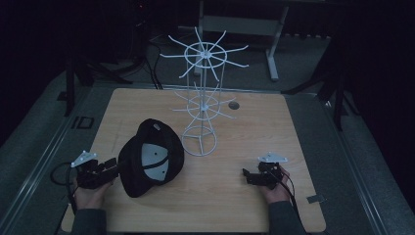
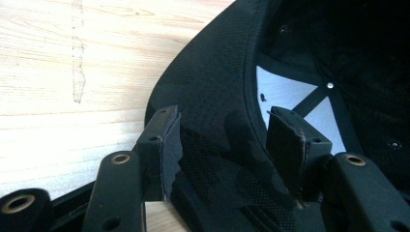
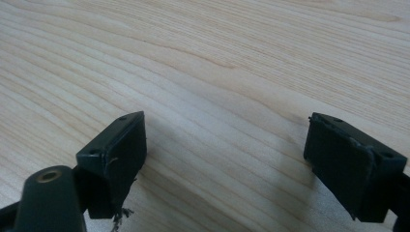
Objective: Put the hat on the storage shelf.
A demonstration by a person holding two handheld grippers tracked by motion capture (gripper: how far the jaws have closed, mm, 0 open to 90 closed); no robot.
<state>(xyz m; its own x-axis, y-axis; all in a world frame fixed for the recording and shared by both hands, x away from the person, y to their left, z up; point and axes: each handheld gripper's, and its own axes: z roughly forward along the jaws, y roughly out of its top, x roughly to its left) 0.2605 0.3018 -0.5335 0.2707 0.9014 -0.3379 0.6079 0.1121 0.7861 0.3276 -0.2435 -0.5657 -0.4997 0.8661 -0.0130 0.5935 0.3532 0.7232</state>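
Note:
A black cap [image 1: 149, 159] lies upside down on the wooden table [image 1: 230, 200], its pale inner lining facing up. My left gripper [image 1: 113, 166] is at the cap's left edge. In the left gripper view the cap's brim [image 2: 212, 87] lies between the jaws of the left gripper [image 2: 225, 140]. They stand apart, one on each side, and neither pad presses on the brim. My right gripper [image 1: 246, 175] rests low at the table's right front. In its own view the right gripper [image 3: 227, 150] is wide open over bare wood.
A white wire rack [image 1: 203, 98] with two tiers of radiating hooks stands on a ring base behind the cap, mid-table. A small dark disc [image 1: 234, 105] lies near the back edge. Dark stands and a grey frame surround the table.

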